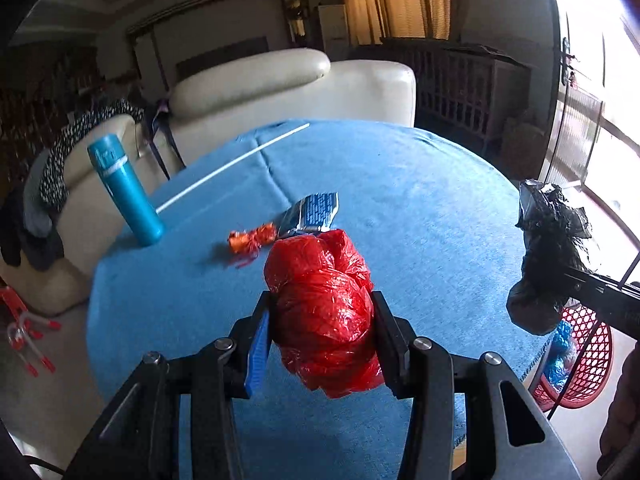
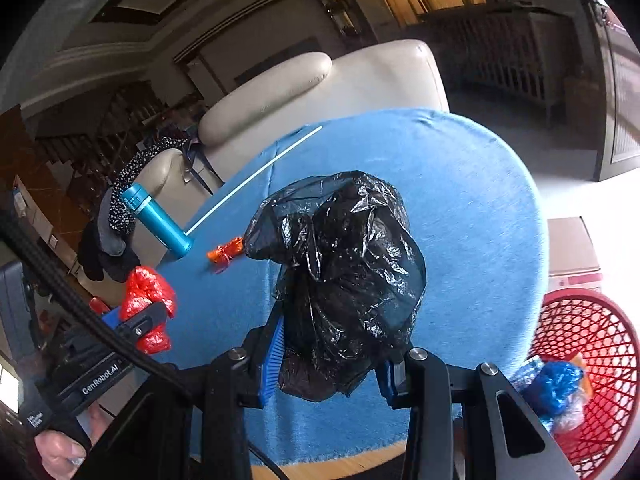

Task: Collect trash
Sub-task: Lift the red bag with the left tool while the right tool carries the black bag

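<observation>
My left gripper (image 1: 322, 320) is shut on a crumpled red plastic bag (image 1: 324, 312), held above the blue-clothed table (image 1: 420, 208); the same bag (image 2: 146, 300) shows at the left of the right wrist view. A crumpled black plastic bag (image 2: 340, 276) is pinched in my right gripper (image 2: 334, 348), also above the table, and appears at the right edge of the left wrist view (image 1: 548, 256). On the cloth lie an orange wrapper (image 1: 252, 240) and a blue-and-silver snack packet (image 1: 312, 214). A red mesh basket (image 2: 592, 360) with blue plastic inside stands on the floor at the right.
A teal bottle (image 1: 124, 192) stands at the table's left edge, and a long white stick (image 1: 232, 166) lies across the far side. A cream sofa (image 1: 280, 88) with clothes draped on it is behind the table. A cardboard box (image 2: 572, 248) sits beyond the basket.
</observation>
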A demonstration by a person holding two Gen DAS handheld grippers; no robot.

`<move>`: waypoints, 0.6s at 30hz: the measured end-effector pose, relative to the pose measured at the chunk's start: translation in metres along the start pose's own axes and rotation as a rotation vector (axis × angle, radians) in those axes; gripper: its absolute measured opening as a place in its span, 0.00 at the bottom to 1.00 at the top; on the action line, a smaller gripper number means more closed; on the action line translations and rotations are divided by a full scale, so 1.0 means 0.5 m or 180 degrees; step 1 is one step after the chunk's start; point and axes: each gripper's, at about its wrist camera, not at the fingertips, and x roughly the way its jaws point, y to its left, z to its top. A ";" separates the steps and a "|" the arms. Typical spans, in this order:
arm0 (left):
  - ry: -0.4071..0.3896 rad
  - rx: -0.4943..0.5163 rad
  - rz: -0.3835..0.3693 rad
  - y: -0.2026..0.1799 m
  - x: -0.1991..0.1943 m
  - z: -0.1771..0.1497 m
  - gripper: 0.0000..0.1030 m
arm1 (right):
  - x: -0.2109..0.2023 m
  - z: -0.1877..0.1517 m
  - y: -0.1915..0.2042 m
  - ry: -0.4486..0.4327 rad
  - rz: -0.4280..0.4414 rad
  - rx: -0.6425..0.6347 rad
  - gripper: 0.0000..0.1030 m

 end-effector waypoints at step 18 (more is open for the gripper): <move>-0.0110 0.0291 0.0098 -0.085 -0.030 0.020 0.47 | -0.065 -0.019 -0.072 -0.0145 -0.0062 0.0154 0.40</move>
